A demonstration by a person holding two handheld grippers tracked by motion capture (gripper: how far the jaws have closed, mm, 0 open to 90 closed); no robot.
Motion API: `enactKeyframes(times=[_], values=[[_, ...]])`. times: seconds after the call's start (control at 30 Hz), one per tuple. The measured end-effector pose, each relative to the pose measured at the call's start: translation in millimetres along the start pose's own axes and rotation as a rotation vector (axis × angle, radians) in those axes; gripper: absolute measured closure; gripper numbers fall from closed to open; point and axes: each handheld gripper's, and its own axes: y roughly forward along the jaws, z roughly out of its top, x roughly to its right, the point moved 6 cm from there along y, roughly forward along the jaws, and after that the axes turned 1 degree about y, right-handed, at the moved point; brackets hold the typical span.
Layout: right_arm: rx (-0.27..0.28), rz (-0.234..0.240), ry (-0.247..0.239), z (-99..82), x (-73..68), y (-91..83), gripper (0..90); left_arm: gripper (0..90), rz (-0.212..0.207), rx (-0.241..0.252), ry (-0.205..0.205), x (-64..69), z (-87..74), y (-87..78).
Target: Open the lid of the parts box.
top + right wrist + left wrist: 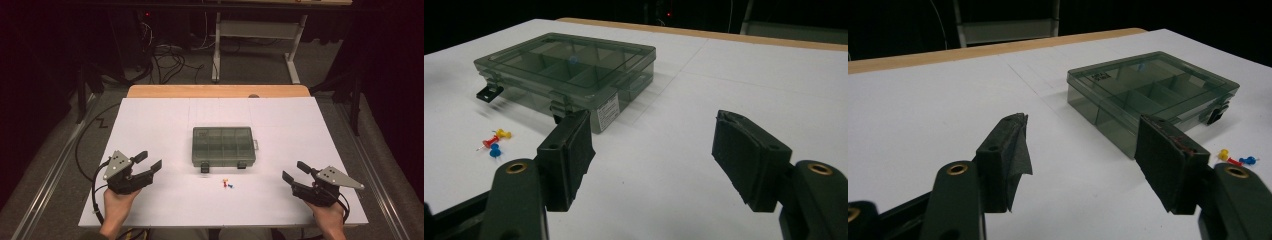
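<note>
Picking up the pushpins [227,184] looks like the risky part: they are tiny, lie in a tight cluster on bare table [165,125], and wide padded jaws could nudge them apart, roll one off toward the near edge, or pinch two at once. A pin seized by its point rather than its head would likely slip. The organizer box [223,146] is shut with latches on its near side; pressing a latch one-handed could shove the light box across the table or onto the pins, so the other gripper probably has to brace it.

Left gripper [148,163] sits near the table's near-left corner, jaws spread, nothing between them. Right gripper [295,172] sits near the near-right corner, jaws wide apart too, empty.

Pins: one yellow, one red, one blue, touching or nearly so, just off the box's near edge, toward the table's near middle. Box: smoky translucent plastic, divided compartments, lid down, label on one side wall, roughly table centre.
</note>
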Motion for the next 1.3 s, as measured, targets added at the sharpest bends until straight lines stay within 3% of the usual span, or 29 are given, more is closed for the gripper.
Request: enactKeyframes(times=[0.2,0.47,0.63,0.83,1.1,1.3], values=[[0.002,-0.001,0.002,2.0,-0.4,4.9,34.8,36.1,0.001,0.010,-0.008,0.2,2.3,4.7],[-0.011,-0.011,-0.008,5.0,-2.9,15.9,35.4,36.1,-0.002,0.014,0.030,5.1,5.6,13.8],[-0.025,0.000,-0.024,5.9,-6.7,22.2,36.1,36.5,-0.005,-0.004,0.026,7.6,5.6,19.6],[-0.039,-0.002,-0.042,7.8,-11.0,26.9,36.2,43.2,-0.007,0.005,0.026,8.2,7.9,21.8],[-0.034,0.009,-0.014,11.7,-11.9,29.0,36.4,46.1,-0.048,0.013,0.015,10.3,9.8,26.1],[-0.043,0.023,-0.011,13.2,-14.7,35.4,36.9,46.4,-0.062,0.007,0.033,13.8,9.9,31.7]])
